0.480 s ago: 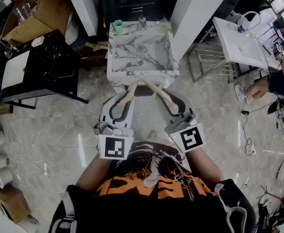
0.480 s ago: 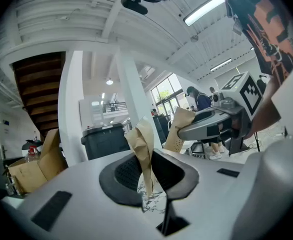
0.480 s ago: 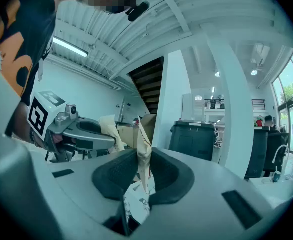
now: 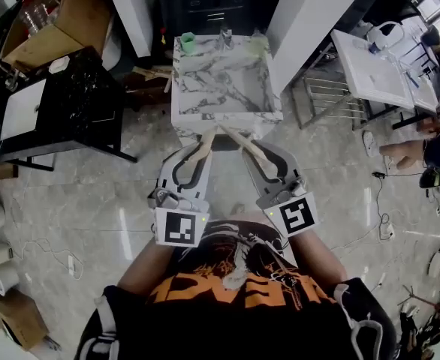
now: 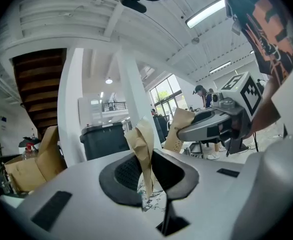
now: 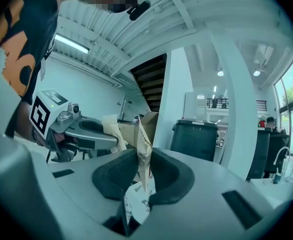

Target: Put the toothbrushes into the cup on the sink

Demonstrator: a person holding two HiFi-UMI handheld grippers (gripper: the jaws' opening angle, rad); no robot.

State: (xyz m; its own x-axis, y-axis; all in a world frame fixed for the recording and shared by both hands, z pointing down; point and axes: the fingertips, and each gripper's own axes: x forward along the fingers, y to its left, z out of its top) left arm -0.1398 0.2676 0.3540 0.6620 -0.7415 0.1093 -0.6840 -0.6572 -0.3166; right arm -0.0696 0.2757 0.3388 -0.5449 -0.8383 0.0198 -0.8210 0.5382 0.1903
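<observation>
Barely started tbh: left tongs (image 4: pixel 197 156) and right tongs (image 4: pixel 259 160) each clenched on a paper-wrapped toothbrush (image 4: pixel 207 136), just short of the sink (image 4: pixel 227 115). Neither has reached the cup (image 4: pixel 188 43) at its back-left corner yet.

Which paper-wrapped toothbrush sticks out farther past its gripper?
The right gripper's toothbrush: a long stretch slants left toward the sink, while the left gripper's toothbrush shows only a short stub.
</observation>
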